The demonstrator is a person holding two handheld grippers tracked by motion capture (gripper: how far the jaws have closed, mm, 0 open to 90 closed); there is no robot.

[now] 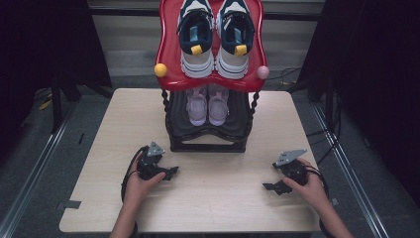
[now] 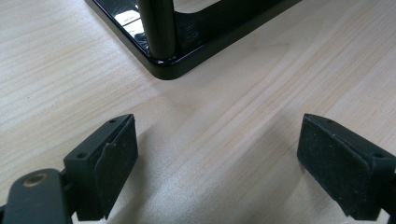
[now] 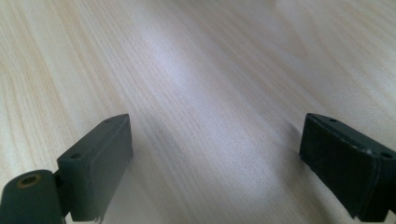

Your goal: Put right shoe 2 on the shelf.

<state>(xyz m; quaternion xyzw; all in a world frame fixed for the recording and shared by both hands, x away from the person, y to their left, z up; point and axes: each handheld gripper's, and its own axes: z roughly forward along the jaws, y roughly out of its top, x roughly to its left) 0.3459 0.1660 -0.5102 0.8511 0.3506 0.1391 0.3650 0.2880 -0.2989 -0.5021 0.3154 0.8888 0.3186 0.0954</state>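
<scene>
A two-tier shoe rack (image 1: 208, 144) stands at the back middle of the wooden table (image 1: 208, 198). Its red top shelf (image 1: 171, 69) carries a pair of navy and white sneakers (image 1: 214, 34). A pair of pale pink shoes (image 1: 207, 105) sits on the black lower shelf. My left gripper (image 1: 171, 172) rests low over the table in front of the rack's left corner, open, nothing between its jaws. In the left gripper view the rack's black base corner (image 2: 168, 70) lies just ahead of the left gripper (image 2: 217, 163). My right gripper (image 1: 270, 187) is at the front right, open and empty; the right gripper (image 3: 215, 163) hovers over bare wood.
A yellow knob (image 1: 160, 70) and a pink knob (image 1: 262, 72) stick out at the red shelf's front corners. Dark curtains flank the table, and cables run over the floor at the right (image 1: 327, 144). Bare table lies between the two hands.
</scene>
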